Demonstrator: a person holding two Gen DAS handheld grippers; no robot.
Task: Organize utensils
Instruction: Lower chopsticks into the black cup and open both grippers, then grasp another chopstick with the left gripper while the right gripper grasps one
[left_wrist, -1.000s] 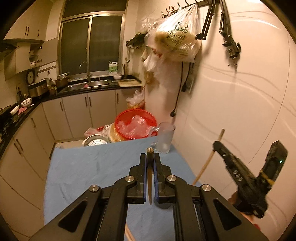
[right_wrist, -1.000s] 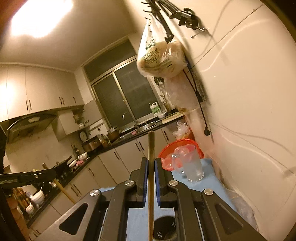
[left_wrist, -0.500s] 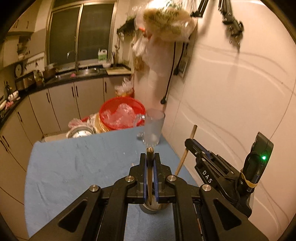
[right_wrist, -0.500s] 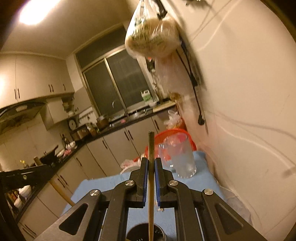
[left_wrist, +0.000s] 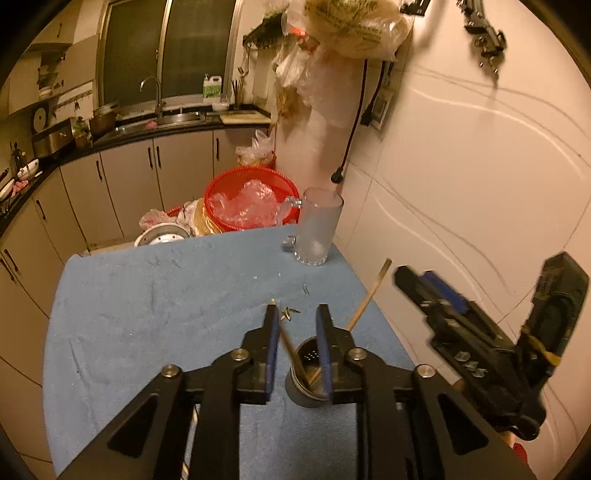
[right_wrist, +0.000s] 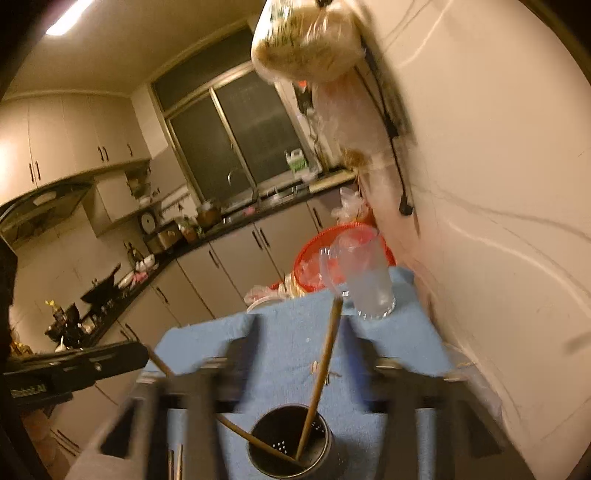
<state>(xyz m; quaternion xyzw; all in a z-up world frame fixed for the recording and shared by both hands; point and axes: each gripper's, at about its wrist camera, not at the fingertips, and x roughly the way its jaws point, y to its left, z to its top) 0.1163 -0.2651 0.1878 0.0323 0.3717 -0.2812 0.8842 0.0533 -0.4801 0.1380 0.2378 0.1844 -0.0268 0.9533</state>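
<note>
A dark perforated metal holder stands on the blue cloth. Two wooden chopsticks stand in it: one leans left, the other leans right. My left gripper is open above the holder, its jaws astride the left chopstick without holding it. My right gripper is open and blurred, its jaws on both sides of the right chopstick. It also shows in the left wrist view, to the right of the holder.
A frosted glass mug stands at the cloth's far right corner by the wall. A red basket and a metal bowl lie beyond the table's far edge. Small metal bits lie on the cloth. Kitchen cabinets stand behind.
Both grippers went from shut on a chopstick to open. Both chopsticks now stand in the holder. Both grippers tilted down towards the holder.
</note>
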